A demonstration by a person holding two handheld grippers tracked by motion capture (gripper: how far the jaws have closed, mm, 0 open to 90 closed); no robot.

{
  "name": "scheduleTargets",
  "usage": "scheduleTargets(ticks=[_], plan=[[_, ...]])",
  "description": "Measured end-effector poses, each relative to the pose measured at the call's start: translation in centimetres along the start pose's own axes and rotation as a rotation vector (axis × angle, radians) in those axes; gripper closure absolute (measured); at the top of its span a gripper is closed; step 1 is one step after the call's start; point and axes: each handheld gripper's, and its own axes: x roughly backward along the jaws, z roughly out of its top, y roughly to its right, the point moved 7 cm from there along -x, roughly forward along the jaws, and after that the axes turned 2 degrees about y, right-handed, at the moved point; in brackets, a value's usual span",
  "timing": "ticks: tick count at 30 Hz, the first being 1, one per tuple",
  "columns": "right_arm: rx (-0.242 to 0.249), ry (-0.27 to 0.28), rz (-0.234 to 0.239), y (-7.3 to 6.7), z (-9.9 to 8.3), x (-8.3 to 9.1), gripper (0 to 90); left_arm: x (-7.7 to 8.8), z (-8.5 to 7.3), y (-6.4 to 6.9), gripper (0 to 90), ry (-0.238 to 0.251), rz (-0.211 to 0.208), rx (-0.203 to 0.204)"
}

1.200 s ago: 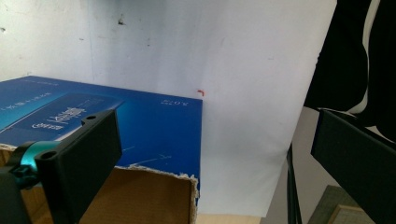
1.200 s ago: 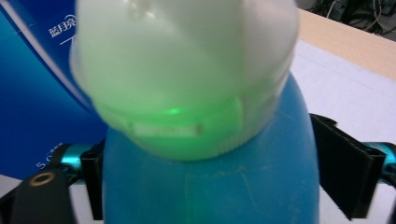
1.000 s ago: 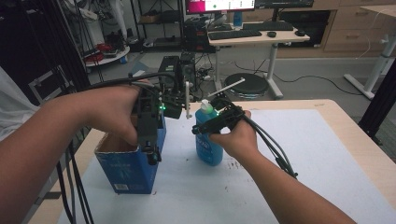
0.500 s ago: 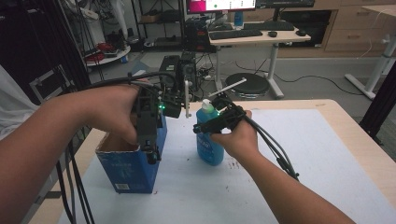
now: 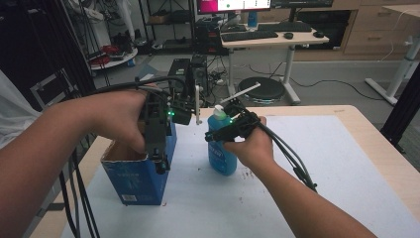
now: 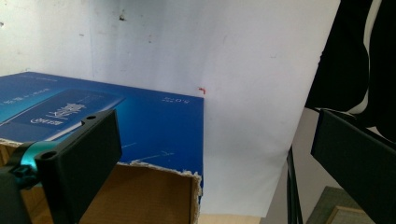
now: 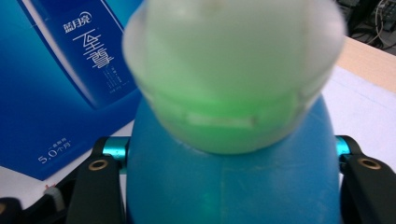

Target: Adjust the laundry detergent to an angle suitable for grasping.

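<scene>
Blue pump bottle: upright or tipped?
Upright: blue pump bottle stands on the white table sheet, pump on top, right gripper closed around it.

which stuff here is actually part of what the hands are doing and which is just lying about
In use:
- blue bottle with a green pump top, standing on the table
- right gripper, fingers on both sides of that bottle after just closing in
- blue box, open top
- left gripper, fingers spread at the box's rim

Just lying about:
- desk with keyboard
- round stool
</scene>
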Motion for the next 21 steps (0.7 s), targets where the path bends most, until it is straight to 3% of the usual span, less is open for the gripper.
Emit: scheduleTargets(ticks=[9, 13, 14, 16, 21], plan=[[0.016, 0.003, -0.030, -0.10, 0.03, 0.01, 38.6, 0.00, -0.13, -0.06, 1.7, -0.004, 0.000, 0.004], [0.027, 0.002, -0.052, -0.16, 0.01, 0.01, 39.7, -0.01, -0.06, -0.05, 1.7, -0.001, 0.001, 0.004], [0.056, 0.000, -0.080, -0.23, -0.03, 0.00, 41.4, -0.01, -0.02, -0.04, 1.7, 0.000, 0.000, 0.001], [0.068, 0.000, -0.094, -0.28, -0.04, -0.02, 42.0, -0.02, 0.03, -0.01, 1.7, -0.001, 0.001, 0.003], [0.072, 0.003, -0.114, -0.25, -0.02, 0.05, 43.2, -0.09, 0.04, -0.08, 1.7, -0.005, -0.001, -0.002]])
